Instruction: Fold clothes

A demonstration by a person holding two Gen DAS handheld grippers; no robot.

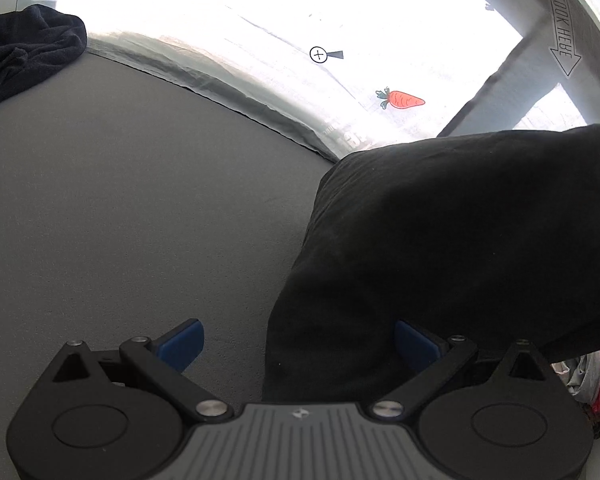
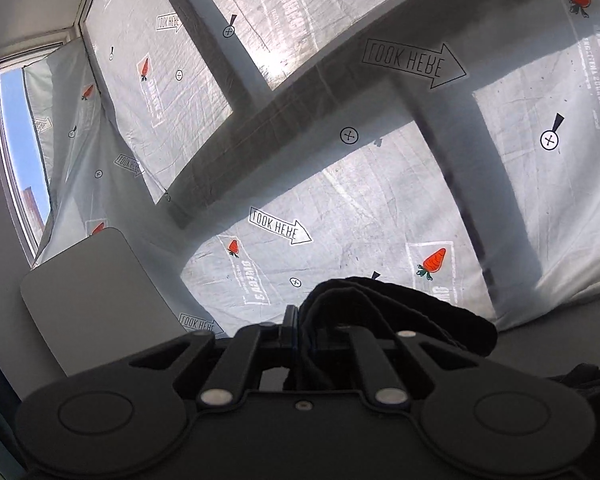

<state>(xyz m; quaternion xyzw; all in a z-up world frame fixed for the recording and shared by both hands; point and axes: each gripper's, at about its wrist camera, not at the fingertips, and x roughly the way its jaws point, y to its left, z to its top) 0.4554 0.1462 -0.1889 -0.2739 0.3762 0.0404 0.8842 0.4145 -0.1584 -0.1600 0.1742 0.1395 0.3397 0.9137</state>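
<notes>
- The black cloth (image 1: pixel 460 240) is seen lying on the grey table (image 1: pixel 120 220), on the right side of the left wrist view.
- The cloth looks soft, floppy and light. It is judged that it will bend and sag when lifted, and it will not break.
- It is best taken by an edge or a corner, so that a neat fold can be made.
- The left tongs (image 1: pixel 298 344) are spread wide, and nothing is held in them.
- The near edge of the cloth is seen between the two blue pads (image 1: pixel 180 344). One pad is over bare table and the other is over the cloth.
- The right tongs (image 2: pixel 296 332) are closed tight on a bunch of black cloth (image 2: pixel 400 312), held up in front of the printed sheet (image 2: pixel 340 220).
- It cannot be told if both cloths are one piece.
- Another dark bundle (image 1: pixel 24 52) is seen far off at the table's back edge.
</notes>
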